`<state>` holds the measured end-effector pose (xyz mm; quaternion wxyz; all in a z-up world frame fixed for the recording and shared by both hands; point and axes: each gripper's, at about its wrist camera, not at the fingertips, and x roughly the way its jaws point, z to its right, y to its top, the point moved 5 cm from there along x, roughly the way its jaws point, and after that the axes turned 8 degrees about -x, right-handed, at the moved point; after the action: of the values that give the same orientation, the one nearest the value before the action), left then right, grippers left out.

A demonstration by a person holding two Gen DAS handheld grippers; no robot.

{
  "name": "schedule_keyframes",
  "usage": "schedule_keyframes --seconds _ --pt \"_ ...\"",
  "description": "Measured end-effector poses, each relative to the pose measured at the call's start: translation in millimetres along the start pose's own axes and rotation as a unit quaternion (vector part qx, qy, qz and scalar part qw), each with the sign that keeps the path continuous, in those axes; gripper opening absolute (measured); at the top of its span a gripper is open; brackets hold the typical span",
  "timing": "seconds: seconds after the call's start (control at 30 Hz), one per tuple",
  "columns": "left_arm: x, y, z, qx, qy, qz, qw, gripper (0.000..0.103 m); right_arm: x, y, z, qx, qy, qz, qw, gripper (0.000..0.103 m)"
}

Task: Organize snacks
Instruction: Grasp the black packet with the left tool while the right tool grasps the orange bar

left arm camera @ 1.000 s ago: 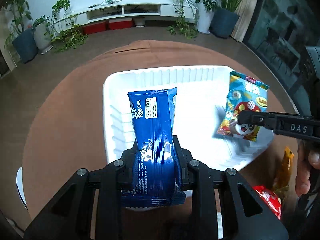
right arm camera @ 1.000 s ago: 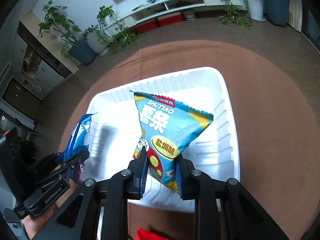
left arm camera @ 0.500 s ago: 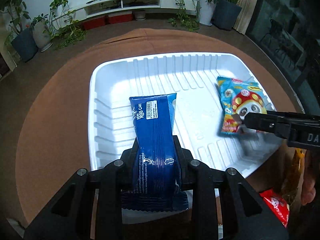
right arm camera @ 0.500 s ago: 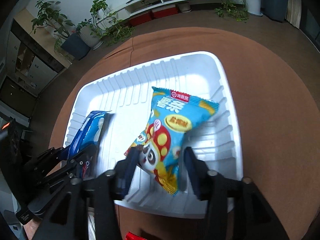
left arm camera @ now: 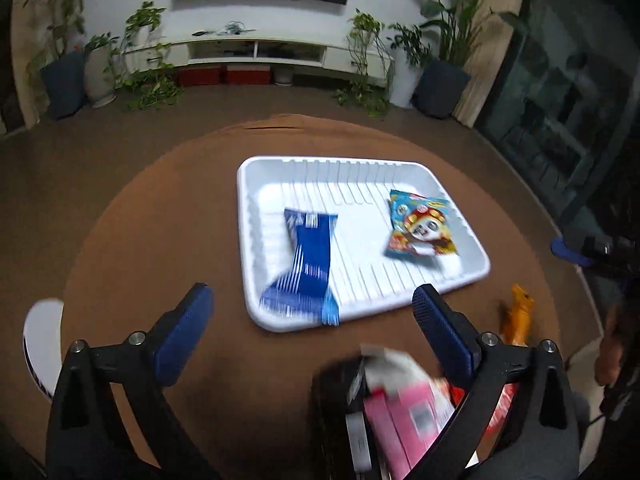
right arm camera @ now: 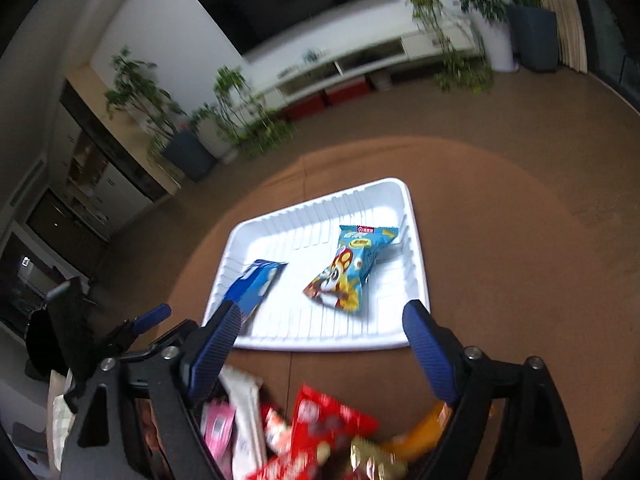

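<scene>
Left tongs (left arm camera: pixel 308 306) and right tongs (right arm camera: pixel 320 324) both opening wide, empty. Blue pack (left arm camera: pixel 308 266) overhangs white tray's (left arm camera: pixel 476 276) near edge on the worktop (left arm camera: pixel 160 232); chip bag (right arm camera: pixel 352 268) by tray's right edge.

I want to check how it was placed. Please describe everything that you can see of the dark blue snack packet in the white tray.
The dark blue snack packet is a long, glossy wrapper with white print and crimped ends. It lies flat in the left part of the white tray, and its near end rests on the tray's front rim. Nothing grips it: the fingers of the left gripper are apart from it. It does not touch the light blue packet.
</scene>
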<state>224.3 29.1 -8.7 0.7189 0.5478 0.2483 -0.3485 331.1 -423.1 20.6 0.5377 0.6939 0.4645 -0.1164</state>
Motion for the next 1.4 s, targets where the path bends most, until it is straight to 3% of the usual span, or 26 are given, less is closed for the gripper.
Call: schedule_keyframes --seconds 0.2,0.33,0.57,0.6,0.73,0.9,1.03,1.33,1.37,1.4 --pt "-51.8 -69.2 -16.7 -0.045 -0.003 0.001 0.9990 0.101 -50.8 -65.1 -3.6 -0.002 -0.018 0.031 0.999 0.086" --pt "-56.4 -114.2 -28.7 -0.075 -0.011 -0.030 0.9967 0.100 -64.9 -115.1 -0.3 0.020 -0.019 0.045 0.999 0.081" --pt "-56.8 -133.8 -19.5 -0.061 -0.021 -0.039 0.9971 0.099 -54.5 -173.1 -19.2 0.006 -0.009 0.022 1.000 0.072" --pt "-57.0 -132.8 -16.0 -0.054 -0.023 -0.038 0.9975 0.096 -53.2 -175.7 -21.7 0.006 -0.006 0.019 1.000 0.071" --pt "-45.5 -126.5 -6.1 -0.034 -0.025 -0.057 0.9975 0.069 -51.4 -176.7 -26.4 0.004 -0.002 0.017 1.000 0.071" --pt "-28.2 -126.2 -2.7 -0.018 -0.016 -0.079 0.9966 0.068 -51.3 -178.2 -28.5 0.000 -0.004 0.019 1.000 0.071" --pt "-15.1 -125.7 -4.5 -0.011 -0.013 -0.102 0.9946 0.053 -49.0 -181.3 -27.4 0.002 -0.005 0.015 1.000 0.070" --pt "4.7 -121.8 -7.5 0.002 -0.002 -0.128 0.9918 0.050 -45.5 -186.1 -25.9 0.006 -0.005 0.004 1.000 0.070" --pt "5.3 -121.4 -7.7 0.002 -0.003 -0.128 0.9918 0.047 -45.7 -185.9 -25.4 0.005 -0.005 0.004 1.000 0.070" --pt "6.3 -121.5 -7.8 0.002 -0.007 -0.129 0.9917 0.036 -45.9 -185.5 -25.4 0.005 -0.006 0.004 1.000 0.070"
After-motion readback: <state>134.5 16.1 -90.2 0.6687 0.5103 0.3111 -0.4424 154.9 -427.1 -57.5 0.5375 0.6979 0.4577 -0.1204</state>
